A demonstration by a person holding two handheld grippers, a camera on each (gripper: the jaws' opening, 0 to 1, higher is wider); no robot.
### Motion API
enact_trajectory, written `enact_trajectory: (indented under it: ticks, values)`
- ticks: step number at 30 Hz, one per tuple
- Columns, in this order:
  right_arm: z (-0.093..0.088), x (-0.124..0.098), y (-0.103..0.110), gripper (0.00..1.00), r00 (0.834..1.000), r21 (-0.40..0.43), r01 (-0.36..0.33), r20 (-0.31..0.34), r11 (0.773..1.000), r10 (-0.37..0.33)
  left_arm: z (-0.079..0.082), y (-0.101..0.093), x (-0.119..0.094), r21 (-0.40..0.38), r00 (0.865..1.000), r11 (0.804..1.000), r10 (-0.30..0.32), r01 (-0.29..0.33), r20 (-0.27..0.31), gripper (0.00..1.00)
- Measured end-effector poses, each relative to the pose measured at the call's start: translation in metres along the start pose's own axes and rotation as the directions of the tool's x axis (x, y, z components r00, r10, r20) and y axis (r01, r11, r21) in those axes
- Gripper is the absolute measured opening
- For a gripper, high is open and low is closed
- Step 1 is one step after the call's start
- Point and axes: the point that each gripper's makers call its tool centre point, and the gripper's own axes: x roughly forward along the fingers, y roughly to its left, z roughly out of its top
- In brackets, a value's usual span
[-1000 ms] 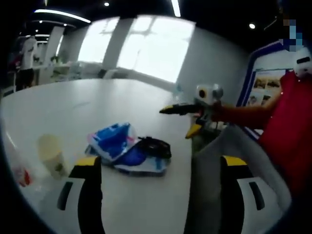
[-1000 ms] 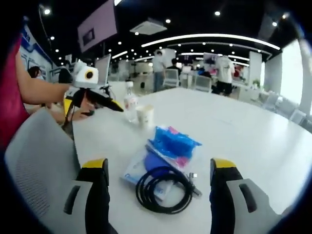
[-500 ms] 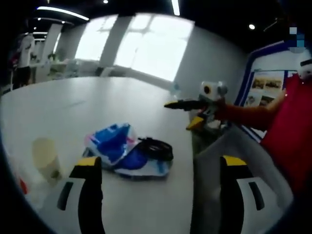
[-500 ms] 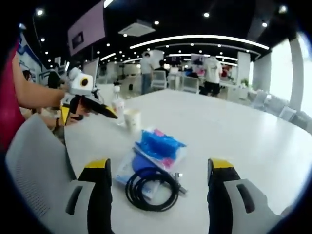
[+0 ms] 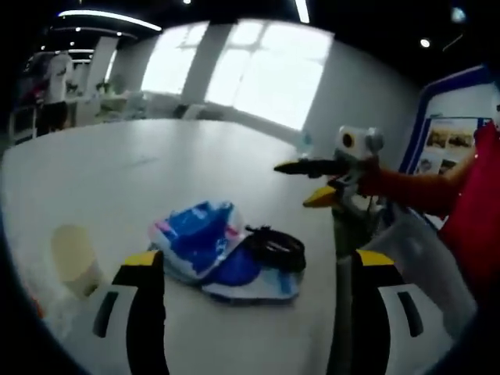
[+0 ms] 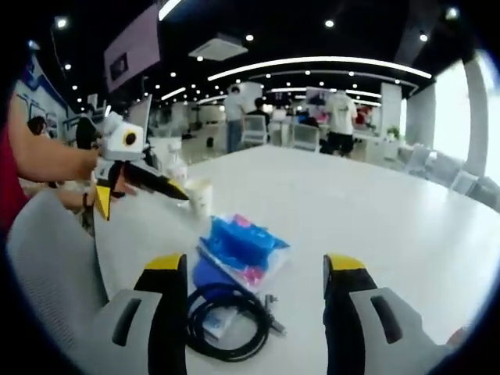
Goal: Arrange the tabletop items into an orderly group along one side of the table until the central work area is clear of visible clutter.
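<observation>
You've eased the right gripper (image 6: 254,269) closer to the pile; the white table (image 6: 375,203) bears a blue packet (image 6: 238,244), black cable (image 6: 226,320) and paper cup (image 5: 74,258). Your left gripper (image 5: 248,269) hovers short. Both jaws gape wide, empty.

In the left gripper view, the pale paper cup (image 5: 73,258) is blurred and partly cut off behind the near jaw. The coiled black cable (image 5: 275,246) hides part of the flat blue-and-white plastic packet (image 5: 234,273) beneath it. In the right gripper view, the clear plastic bottle (image 6: 175,170) stands half behind the other gripper's black jaws; its label is too small to read.
</observation>
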Motion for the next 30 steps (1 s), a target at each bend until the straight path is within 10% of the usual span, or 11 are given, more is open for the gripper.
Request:
enact_trajectory:
  ticks: [30]
  values:
    - [-0.039, 0.060, -0.014, 0.45, 0.995, 0.070, -0.025, -0.097, 0.997, 0.031, -0.016, 0.062, 0.042, -0.106, 0.992, 0.986, 0.125, -0.126, -0.013, 0.72]
